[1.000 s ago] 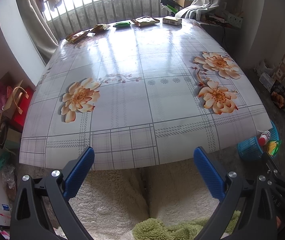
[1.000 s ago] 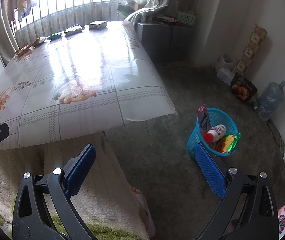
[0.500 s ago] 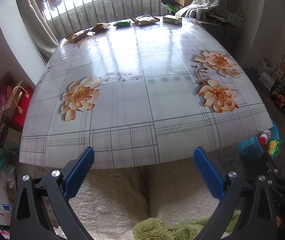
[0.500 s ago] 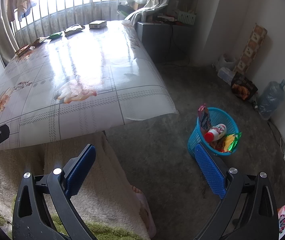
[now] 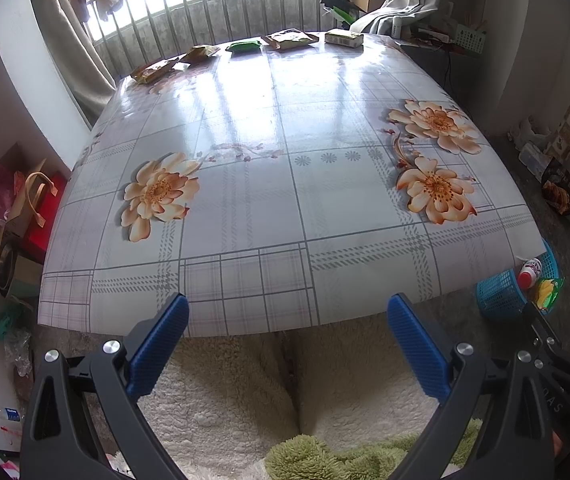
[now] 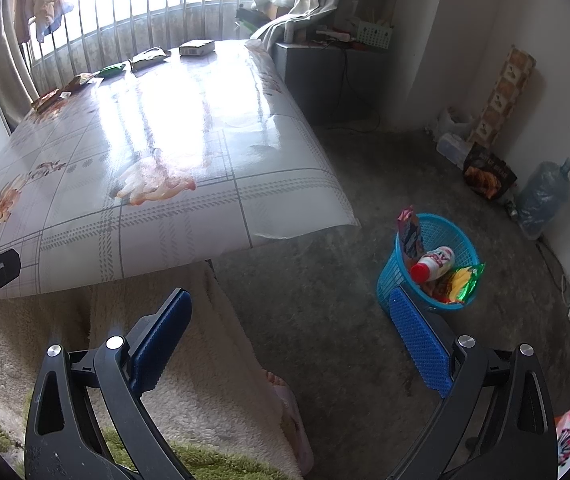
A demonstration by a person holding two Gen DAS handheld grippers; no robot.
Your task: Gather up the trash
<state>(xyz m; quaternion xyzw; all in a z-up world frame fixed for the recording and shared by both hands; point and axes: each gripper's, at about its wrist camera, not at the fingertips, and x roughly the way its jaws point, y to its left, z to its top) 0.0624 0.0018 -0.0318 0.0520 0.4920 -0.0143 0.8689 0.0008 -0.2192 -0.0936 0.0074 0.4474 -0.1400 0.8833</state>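
Both grippers hang low at the near edge of the bench, over the person's fleece-covered lap, and both are empty. The left gripper stands spread wide, and the right gripper is just as wide, turned toward the floor on the right.

The trash that remains lies in a row along the far edge of the bench, by the window bars: a brown wrapper toward the far left corner, a second wrapper beside it, a green packet, a tan packet and a small box toward the far right corner. The blue basket sits on the floor off the near right corner and already holds a white bottle and some bright wrappers.

To my eye the step now is a long reach across the shiny cloth. I would send the left gripper to the wrappers at the far left end and keep the right gripper for the box end, since the basket is on its side. These packets are flat and slippery, so come in low, catch a raised edge or crimp, and close firmly before lifting. Carry each well clear of the near right corner and let go right above the basket, because light wrappers flutter.
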